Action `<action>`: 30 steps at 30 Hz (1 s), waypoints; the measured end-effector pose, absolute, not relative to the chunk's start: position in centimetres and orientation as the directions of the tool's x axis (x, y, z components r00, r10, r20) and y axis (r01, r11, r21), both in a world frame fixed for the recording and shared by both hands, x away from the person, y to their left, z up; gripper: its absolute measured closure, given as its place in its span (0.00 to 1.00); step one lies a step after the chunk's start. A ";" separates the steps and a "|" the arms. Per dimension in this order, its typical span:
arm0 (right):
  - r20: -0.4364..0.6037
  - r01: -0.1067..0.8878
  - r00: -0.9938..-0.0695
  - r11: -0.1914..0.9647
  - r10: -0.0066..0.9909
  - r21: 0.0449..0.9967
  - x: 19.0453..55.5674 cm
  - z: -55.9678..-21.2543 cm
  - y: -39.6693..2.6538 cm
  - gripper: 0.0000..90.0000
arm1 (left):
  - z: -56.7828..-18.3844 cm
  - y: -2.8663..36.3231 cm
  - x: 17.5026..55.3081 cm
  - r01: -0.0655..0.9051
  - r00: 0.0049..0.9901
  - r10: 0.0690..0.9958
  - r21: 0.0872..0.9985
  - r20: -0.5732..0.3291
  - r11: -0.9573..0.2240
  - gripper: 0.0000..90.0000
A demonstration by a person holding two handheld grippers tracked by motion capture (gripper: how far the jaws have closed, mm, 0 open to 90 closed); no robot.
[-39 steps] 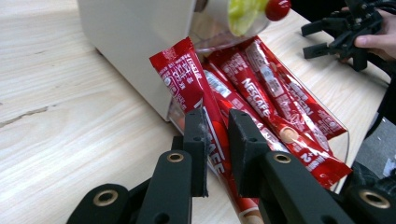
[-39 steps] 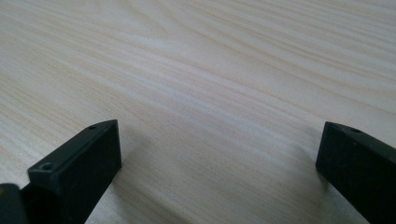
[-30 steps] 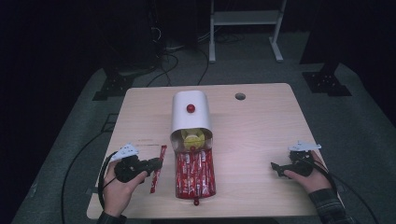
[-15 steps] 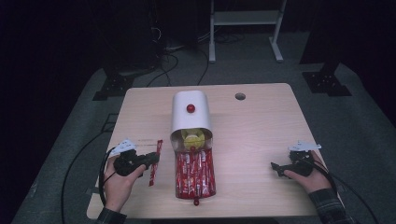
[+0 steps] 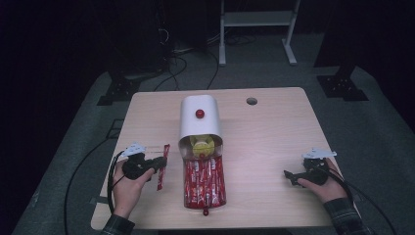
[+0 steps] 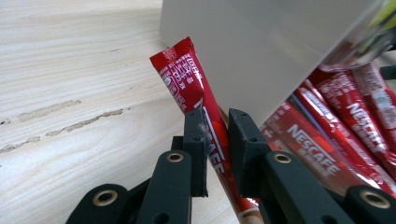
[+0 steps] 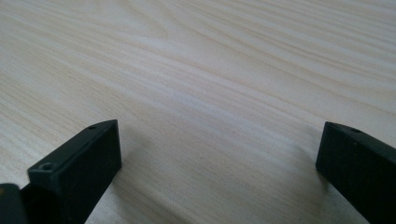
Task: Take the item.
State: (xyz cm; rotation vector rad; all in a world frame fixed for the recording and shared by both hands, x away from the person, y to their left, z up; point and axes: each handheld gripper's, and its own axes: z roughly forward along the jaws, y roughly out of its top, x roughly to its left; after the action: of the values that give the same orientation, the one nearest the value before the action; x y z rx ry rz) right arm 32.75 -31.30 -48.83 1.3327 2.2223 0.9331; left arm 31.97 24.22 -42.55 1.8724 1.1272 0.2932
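Between the left gripper's (image 6: 216, 140) closed jaws sits one red coffee stick (image 6: 198, 100), carried toward the tray (image 5: 204, 205) just beyond; next, a release among the others.

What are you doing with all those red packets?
A person is working at a wooden table with a hand-held gripper in each hand. The left hand-held gripper is shut on one red coffee stick, holding it beside a white container lying on its side. More sticks lie in a clear tray in front of its mouth. The right hand-held gripper rests open on the table, holding nothing.
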 end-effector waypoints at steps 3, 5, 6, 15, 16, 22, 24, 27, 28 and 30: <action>0.011 0.624 -0.475 0.328 0.880 0.709 32.8 -48.8 -31.3 0.00 | -42.9 24.2 32.2 0.593 0.550 0.802 0.785 -0.233 -0.179 0.87; 0.011 0.624 -0.475 0.328 0.880 0.709 32.8 -48.8 -31.3 0.00 | -43.1 24.2 32.3 0.600 0.545 0.806 0.779 -0.230 -0.184 0.87; 0.011 0.624 -0.475 0.328 0.880 0.709 32.8 -48.8 -31.3 0.00 | -43.2 24.2 32.4 0.606 0.543 0.807 0.774 -0.231 -0.186 0.87; 0.011 0.624 -0.475 0.328 0.880 0.709 32.8 -48.8 -31.3 0.00 | -44.5 23.8 32.9 0.646 0.525 0.821 0.733 -0.224 -0.213 0.87; 0.011 0.624 -0.475 0.328 0.880 0.709 32.8 -48.8 -31.3 0.00 | -44.6 23.7 32.9 0.651 0.523 0.823 0.727 -0.223 -0.217 0.87; 0.011 0.624 -0.475 0.328 0.880 0.709 32.8 -48.8 -31.3 0.00 | -45.3 23.6 33.2 0.677 0.512 0.831 0.697 -0.216 -0.236 0.87; 0.011 0.624 -0.475 0.328 0.880 0.710 32.8 -48.8 -31.3 0.00 | -45.4 23.6 33.2 0.682 0.510 0.834 0.690 -0.210 -0.243 0.87; 0.011 0.624 -0.475 0.328 0.880 0.710 32.8 -48.8 -31.3 0.00 | -45.6 23.5 33.3 0.686 0.511 0.836 0.680 -0.199 -0.258 0.87; 0.011 0.624 -0.475 0.328 0.880 0.710 32.8 -48.8 -31.3 0.00 | -45.7 23.4 33.3 0.685 0.510 0.838 0.681 -0.195 -0.259 0.86; 0.011 0.624 -0.475 0.328 0.880 0.710 32.8 -48.8 -31.3 0.00 | -45.9 23.4 33.4 0.692 0.509 0.838 0.671 -0.194 -0.265 0.86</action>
State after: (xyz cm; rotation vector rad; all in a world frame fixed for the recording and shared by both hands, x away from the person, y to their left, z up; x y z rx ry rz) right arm 32.75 -31.29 -48.83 1.3327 2.2220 0.9335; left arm 33.37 23.41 -45.88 2.0299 1.2482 0.2587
